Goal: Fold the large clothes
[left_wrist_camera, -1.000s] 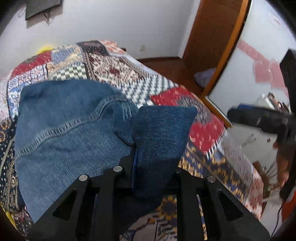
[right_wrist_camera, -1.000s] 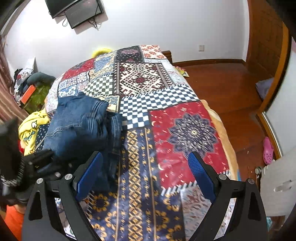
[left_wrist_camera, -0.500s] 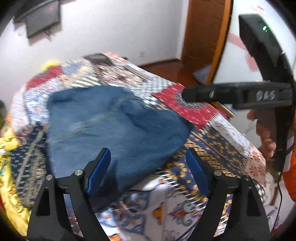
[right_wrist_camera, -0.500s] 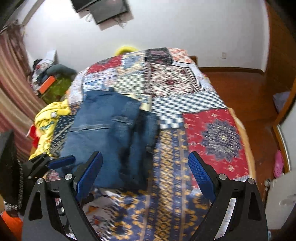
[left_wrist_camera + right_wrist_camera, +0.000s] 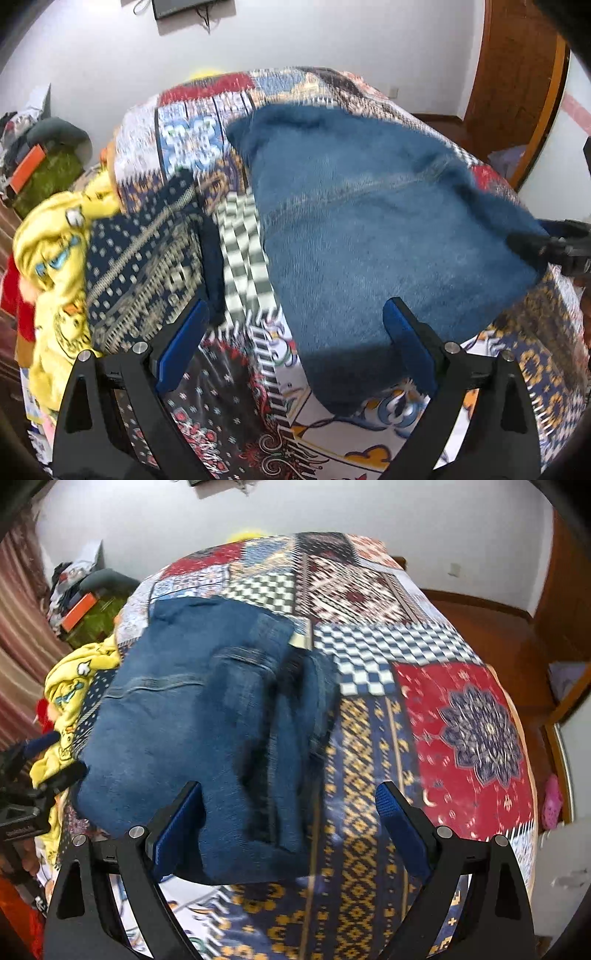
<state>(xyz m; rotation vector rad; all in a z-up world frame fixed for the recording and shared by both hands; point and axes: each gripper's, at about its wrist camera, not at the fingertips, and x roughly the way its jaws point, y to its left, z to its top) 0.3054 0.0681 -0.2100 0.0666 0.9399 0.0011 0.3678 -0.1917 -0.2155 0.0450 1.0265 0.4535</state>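
A pair of blue jeans [image 5: 369,229] lies folded in a thick bundle on the patchwork bedspread [image 5: 207,147]; it also shows in the right wrist view [image 5: 207,716]. My left gripper [image 5: 291,343] is open and empty, just above the near edge of the jeans. My right gripper [image 5: 288,819] is open and empty over the near right part of the bundle. The right gripper shows at the right edge of the left wrist view [image 5: 561,247], and the left gripper shows at the left edge of the right wrist view [image 5: 40,771].
A yellow printed garment [image 5: 55,258] and a dark patterned cloth [image 5: 147,258] lie at the bed's left edge. The patchwork bedspread [image 5: 461,716] stretches to the right of the jeans. A cluttered green stand [image 5: 88,616] is at far left. Wooden floor [image 5: 491,627] lies right.
My left gripper let go of the jeans fold, opened and drew back. The fold now lies flat on the bundle. Both views have swung left.
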